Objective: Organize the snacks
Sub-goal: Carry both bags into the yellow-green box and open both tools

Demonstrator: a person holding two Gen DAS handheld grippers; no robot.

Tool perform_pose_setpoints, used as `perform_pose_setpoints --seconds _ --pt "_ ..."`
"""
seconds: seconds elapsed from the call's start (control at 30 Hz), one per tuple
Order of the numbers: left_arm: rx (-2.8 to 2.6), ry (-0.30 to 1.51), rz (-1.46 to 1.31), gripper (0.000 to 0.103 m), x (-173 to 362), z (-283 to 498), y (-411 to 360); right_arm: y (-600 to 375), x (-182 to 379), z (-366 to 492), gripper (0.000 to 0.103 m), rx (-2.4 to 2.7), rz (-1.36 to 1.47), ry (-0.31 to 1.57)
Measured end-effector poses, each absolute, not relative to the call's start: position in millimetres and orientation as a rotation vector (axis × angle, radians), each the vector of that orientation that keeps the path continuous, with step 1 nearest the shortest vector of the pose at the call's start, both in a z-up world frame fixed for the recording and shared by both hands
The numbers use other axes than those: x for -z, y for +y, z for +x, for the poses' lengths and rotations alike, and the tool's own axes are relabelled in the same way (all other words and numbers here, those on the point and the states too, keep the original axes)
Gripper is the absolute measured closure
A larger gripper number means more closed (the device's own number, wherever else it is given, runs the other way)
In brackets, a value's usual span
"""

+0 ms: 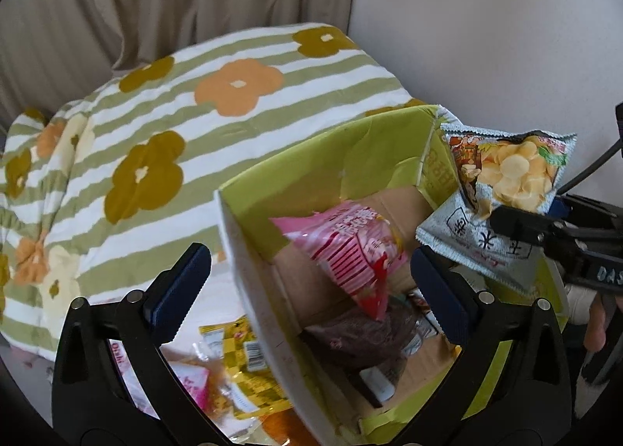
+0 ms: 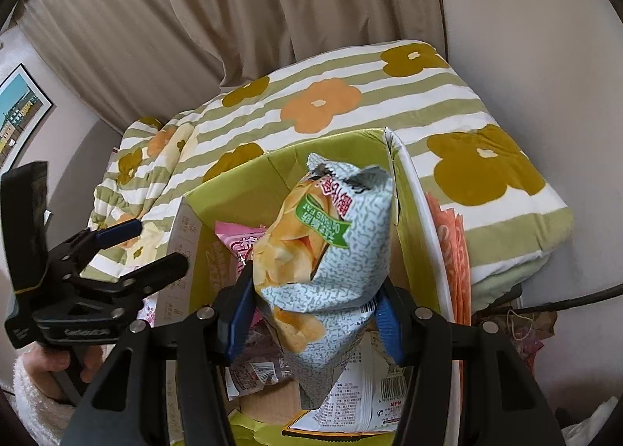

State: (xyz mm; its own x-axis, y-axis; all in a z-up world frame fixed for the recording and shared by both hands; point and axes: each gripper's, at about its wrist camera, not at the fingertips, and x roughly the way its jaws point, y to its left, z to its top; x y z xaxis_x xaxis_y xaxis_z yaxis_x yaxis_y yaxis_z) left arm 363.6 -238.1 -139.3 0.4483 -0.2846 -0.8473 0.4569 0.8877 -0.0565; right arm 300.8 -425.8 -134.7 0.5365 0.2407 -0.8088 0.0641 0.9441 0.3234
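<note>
A green cardboard box point(image 1: 311, 157) stands open on the bed, also in the right wrist view point(image 2: 241, 181). Inside lie a pink striped snack bag point(image 1: 350, 247) and a dark purple bag point(image 1: 358, 341). My right gripper point(image 2: 311, 302) is shut on a grey-white potato chip bag point(image 2: 331, 251) and holds it over the box's right side; the bag also shows in the left wrist view point(image 1: 506, 173). My left gripper point(image 1: 311, 286) is open and empty above the box's near left wall; it shows in the right wrist view point(image 2: 144, 247).
A green-striped flowered blanket point(image 1: 194, 126) covers the bed behind the box. Yellow point(image 1: 241, 364) and pink snack packs point(image 1: 190, 383) lie outside the box's left wall. Orange packs point(image 2: 455, 251) stand along its right wall. Curtains and a wall are behind.
</note>
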Motion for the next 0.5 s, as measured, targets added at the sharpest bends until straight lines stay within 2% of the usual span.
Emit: perform_pose_setpoints --seconds 0.2,0.3,0.33,0.37,0.4,0.5 --pt "0.453 0.994 0.17 0.001 133 362 -227 -419 137 315 0.052 -0.059 0.252 1.046" --pt "0.446 0.993 0.163 0.001 132 360 -224 -414 139 322 0.046 -0.055 0.223 1.052" --pt "0.443 0.993 0.163 0.001 132 359 -222 -413 140 322 0.03 -0.05 0.215 1.038" --pt "0.438 0.992 0.163 0.001 131 357 -220 -413 140 322 0.007 -0.045 0.209 1.023" --pt "0.433 0.993 0.162 0.001 131 355 -218 -412 139 321 0.0 -0.04 0.204 1.002" --pt "0.419 1.003 0.153 0.001 133 348 -212 -408 133 311 0.0 -0.054 0.199 0.949"
